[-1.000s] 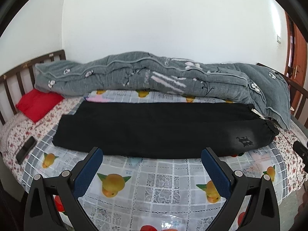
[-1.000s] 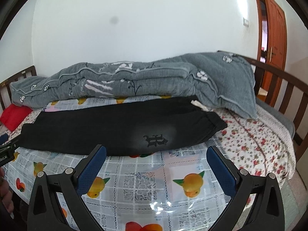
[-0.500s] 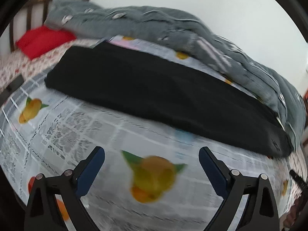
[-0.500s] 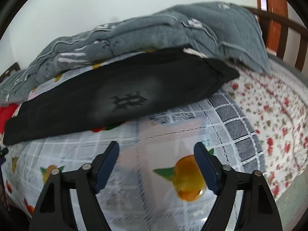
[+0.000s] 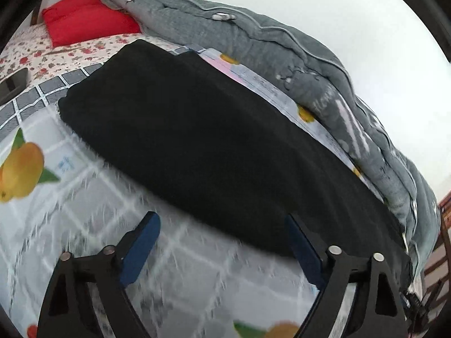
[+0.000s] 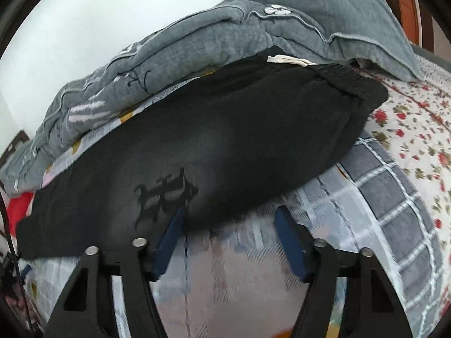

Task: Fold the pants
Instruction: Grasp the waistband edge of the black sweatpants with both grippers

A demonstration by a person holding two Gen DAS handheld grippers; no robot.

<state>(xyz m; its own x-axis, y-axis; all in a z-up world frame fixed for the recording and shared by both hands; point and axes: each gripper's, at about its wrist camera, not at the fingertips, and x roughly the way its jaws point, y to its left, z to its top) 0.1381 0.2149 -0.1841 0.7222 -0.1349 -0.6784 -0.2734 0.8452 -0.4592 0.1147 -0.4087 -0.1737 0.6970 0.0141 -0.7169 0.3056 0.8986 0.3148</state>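
Black pants [image 5: 203, 140] lie flat lengthwise across the bed, folded leg on leg. In the right wrist view the pants [image 6: 225, 146] show a dark printed logo [image 6: 163, 197] and the elastic waistband [image 6: 352, 84] at the right end. My left gripper [image 5: 222, 225] is open and empty, just short of the pants' near edge, toward the leg end. My right gripper [image 6: 229, 217] is open and empty, its tips at the near edge beside the logo, toward the waist end.
A grey quilt [image 5: 282, 50] is heaped along the far side by the white wall. A red pillow [image 5: 84, 17] lies at the left end. A dark phone-like object [image 5: 14, 84] lies on the bed sheet [image 5: 70, 197]. Wooden bed rails [image 6: 422, 14] stand at the right.
Both grippers have moved forward and down toward the near edge of the pants. The right gripper's jaws have narrowed somewhat. The pants have not moved.
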